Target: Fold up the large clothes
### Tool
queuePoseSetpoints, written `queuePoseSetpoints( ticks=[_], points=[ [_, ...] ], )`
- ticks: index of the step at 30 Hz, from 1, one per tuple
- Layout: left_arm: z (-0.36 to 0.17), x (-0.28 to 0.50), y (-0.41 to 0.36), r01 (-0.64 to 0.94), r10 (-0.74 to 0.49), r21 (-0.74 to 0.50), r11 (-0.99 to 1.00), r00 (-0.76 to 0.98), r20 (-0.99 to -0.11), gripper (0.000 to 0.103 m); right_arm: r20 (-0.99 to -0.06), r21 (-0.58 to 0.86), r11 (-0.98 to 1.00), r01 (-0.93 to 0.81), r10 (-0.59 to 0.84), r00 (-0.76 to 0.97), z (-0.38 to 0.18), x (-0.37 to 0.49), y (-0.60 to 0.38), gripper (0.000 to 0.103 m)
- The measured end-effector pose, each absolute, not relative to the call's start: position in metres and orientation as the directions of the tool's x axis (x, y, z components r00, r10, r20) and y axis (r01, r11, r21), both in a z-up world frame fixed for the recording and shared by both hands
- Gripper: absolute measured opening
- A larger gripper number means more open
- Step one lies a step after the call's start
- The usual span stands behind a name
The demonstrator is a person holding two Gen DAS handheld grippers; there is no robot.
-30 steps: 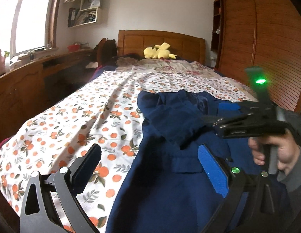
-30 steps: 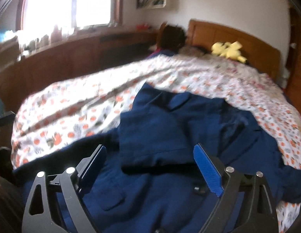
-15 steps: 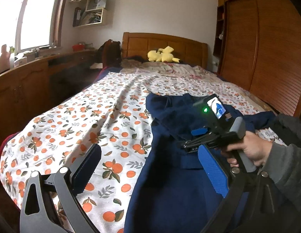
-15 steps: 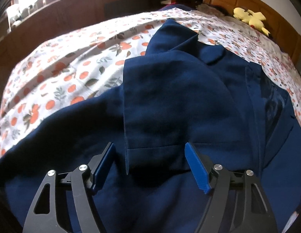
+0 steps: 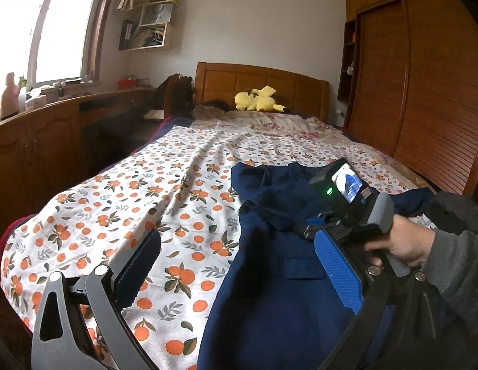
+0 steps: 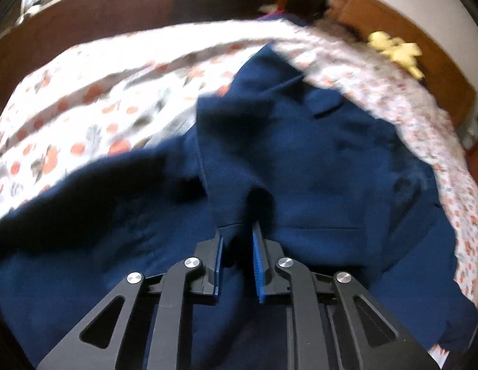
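Note:
A large navy blue jacket (image 5: 269,293) lies spread on the bed, with a sleeve folded across its front (image 6: 269,141). My right gripper (image 6: 237,246) is shut on the cuff end of that folded sleeve, the cloth bunched between its blue pads. In the left wrist view the right gripper's body and the hand holding it (image 5: 356,215) sit over the jacket. My left gripper (image 5: 239,265) is open and empty, above the jacket's left edge and the sheet.
The bed has an orange-print sheet (image 5: 140,203), a wooden headboard (image 5: 263,83) and a yellow plush toy (image 5: 257,101). A wooden cabinet and sill (image 5: 38,141) run along the left. A wooden wardrobe (image 5: 424,92) stands on the right.
My right gripper moved down onto the folded sleeve's cuff and shut on it; it was open before. My left gripper stayed open and shifted slightly.

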State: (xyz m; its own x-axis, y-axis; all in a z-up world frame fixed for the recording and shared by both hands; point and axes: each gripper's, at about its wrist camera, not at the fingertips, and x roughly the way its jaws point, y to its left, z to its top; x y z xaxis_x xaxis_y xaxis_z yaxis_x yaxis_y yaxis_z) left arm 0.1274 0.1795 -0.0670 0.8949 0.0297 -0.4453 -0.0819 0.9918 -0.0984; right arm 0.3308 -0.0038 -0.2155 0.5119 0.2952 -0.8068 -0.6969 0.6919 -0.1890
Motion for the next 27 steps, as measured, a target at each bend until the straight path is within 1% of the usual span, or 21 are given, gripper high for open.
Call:
queuePoseSetpoints(
  ticks=[7, 16, 20, 24, 27],
  points=[
    [-0.066, 0.128, 0.173, -0.066, 0.015, -0.099, 0.993, 0.897, -0.442, 0.1, -0.685, -0.178, 0.724, -0.666, 0.395, 0.613, -0.156, 0.312, -0.037, 0.011],
    [-0.069, 0.13, 0.17, -0.06, 0.008, -0.101, 0.993, 0.894, -0.449, 0.1, -0.6, -0.16, 0.718, -0.677, 0.474, 0.644, -0.103, 0.278, -0.081, 0.01],
    [-0.073, 0.131, 0.166, -0.048, 0.003, -0.087, 0.995, 0.89, -0.457, 0.1, -0.573, -0.153, 0.73, -0.666, 0.483, 0.662, -0.1, 0.258, -0.112, 0.01],
    [-0.076, 0.132, 0.163, -0.038, -0.006, -0.086, 0.996, 0.886, -0.464, 0.1, -0.553, -0.124, 0.765, -0.632, 0.475, 0.684, -0.109, 0.248, -0.147, 0.01],
    [-0.078, 0.134, 0.157, -0.024, -0.019, -0.086, 0.996, 0.884, -0.468, 0.1, -0.571, -0.109, 0.787, -0.608, 0.451, 0.686, -0.128, 0.247, -0.166, 0.01]
  ],
)
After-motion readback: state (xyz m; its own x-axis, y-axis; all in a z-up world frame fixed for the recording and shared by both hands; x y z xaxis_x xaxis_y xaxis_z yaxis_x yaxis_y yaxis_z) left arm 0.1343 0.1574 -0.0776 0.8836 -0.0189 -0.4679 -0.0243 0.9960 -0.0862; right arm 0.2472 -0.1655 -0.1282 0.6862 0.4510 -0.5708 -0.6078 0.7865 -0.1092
